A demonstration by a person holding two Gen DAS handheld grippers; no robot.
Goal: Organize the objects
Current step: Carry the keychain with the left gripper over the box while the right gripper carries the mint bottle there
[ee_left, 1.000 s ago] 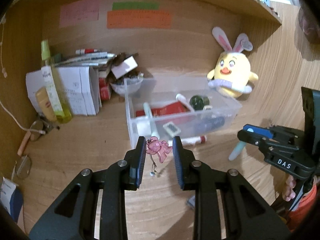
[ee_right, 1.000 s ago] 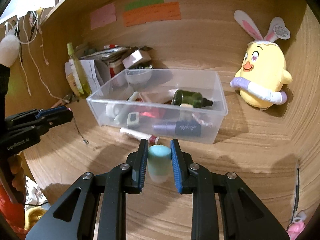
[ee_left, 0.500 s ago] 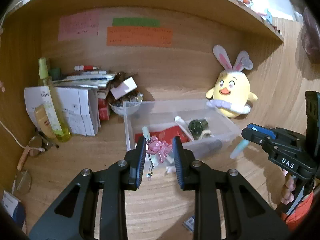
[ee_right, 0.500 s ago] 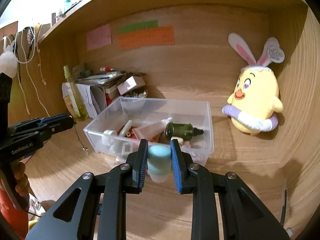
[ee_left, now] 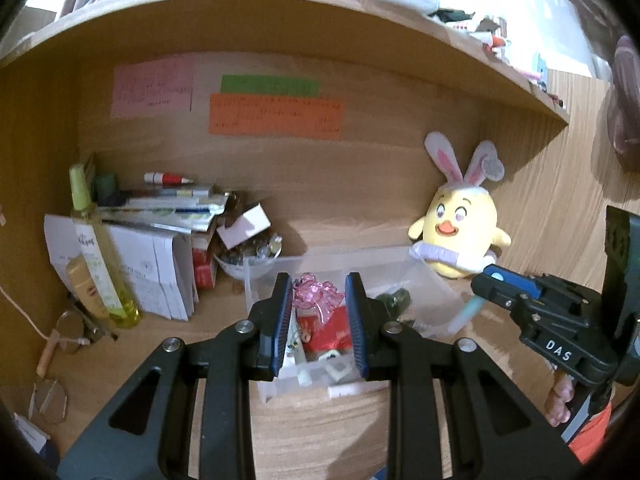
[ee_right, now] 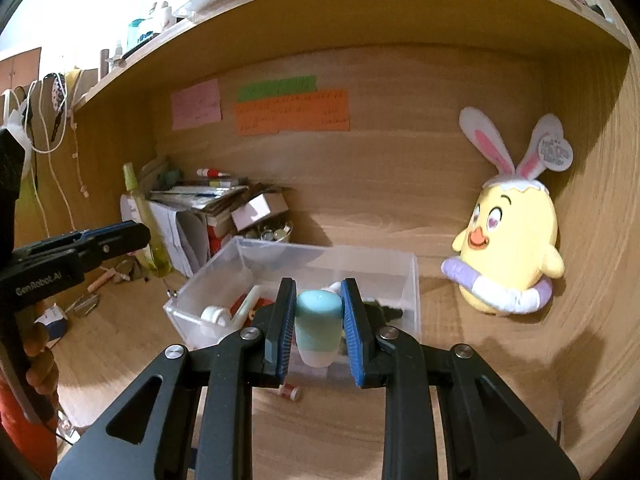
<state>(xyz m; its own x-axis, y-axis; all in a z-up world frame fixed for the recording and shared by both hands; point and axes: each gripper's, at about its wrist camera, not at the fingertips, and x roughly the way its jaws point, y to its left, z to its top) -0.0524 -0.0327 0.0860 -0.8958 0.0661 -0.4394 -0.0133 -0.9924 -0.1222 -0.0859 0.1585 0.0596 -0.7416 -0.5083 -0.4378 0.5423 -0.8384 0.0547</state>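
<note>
My left gripper (ee_left: 317, 300) is shut on a pink translucent charm (ee_left: 316, 295) and holds it in front of and above the clear plastic bin (ee_left: 424, 276). My right gripper (ee_right: 318, 312) is shut on a small teal-capped tube (ee_right: 318, 326), held above the near edge of the clear bin (ee_right: 414, 280). The bin holds a dark green bottle (ee_left: 394, 300), red packaging (ee_left: 328, 330) and several small cosmetics. The right gripper also shows at the right of the left wrist view (ee_left: 486, 280), the left gripper at the left of the right wrist view (ee_right: 138, 234).
A yellow bunny plush (ee_right: 508, 256) leans against the right wall. Stacked papers and boxes (ee_left: 160, 248), a yellow-green bottle (ee_left: 100, 264) and a bowl of small items (ee_left: 252, 256) crowd the back left. A red-tipped tube (ee_right: 288, 392) lies in front of the bin.
Both grippers have risen and tilted up with their loads. The bin now sits lower in both views and more of the shelf above shows.
</note>
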